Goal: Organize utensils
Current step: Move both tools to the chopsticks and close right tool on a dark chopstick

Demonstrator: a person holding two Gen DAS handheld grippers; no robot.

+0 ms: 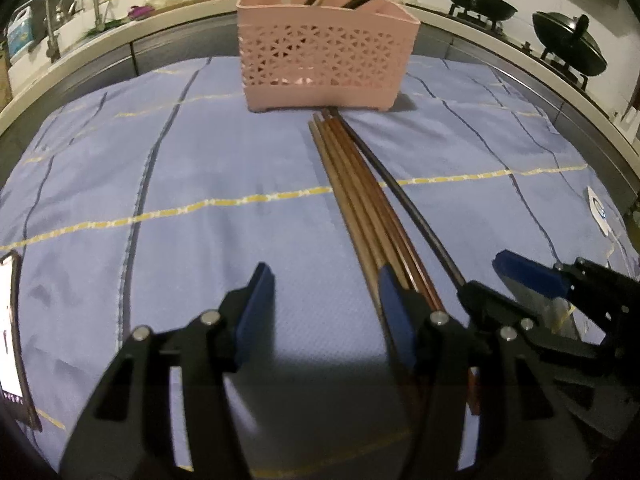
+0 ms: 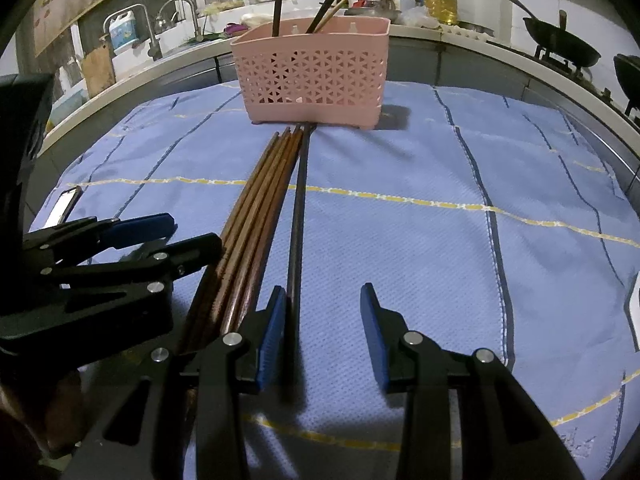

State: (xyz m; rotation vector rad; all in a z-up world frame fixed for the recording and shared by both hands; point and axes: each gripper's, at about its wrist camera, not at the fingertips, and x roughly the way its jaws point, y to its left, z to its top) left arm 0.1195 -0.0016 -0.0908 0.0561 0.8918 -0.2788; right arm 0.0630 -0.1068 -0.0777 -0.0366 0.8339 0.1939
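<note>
My left gripper (image 1: 324, 304) hovers half-open over bare blue cloth (image 1: 160, 168), brown chopsticks (image 1: 352, 184) just outside its right finger. My right gripper (image 2: 324, 320) gapes around the black chopstick (image 2: 298, 208), unclamped. The pink basket (image 1: 320, 52) stands beyond, kitchen counter (image 1: 120, 12) behind.

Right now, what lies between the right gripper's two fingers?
In the right wrist view, only the black chopstick beside the left pad of the open right gripper, then bare blue cloth.
</note>
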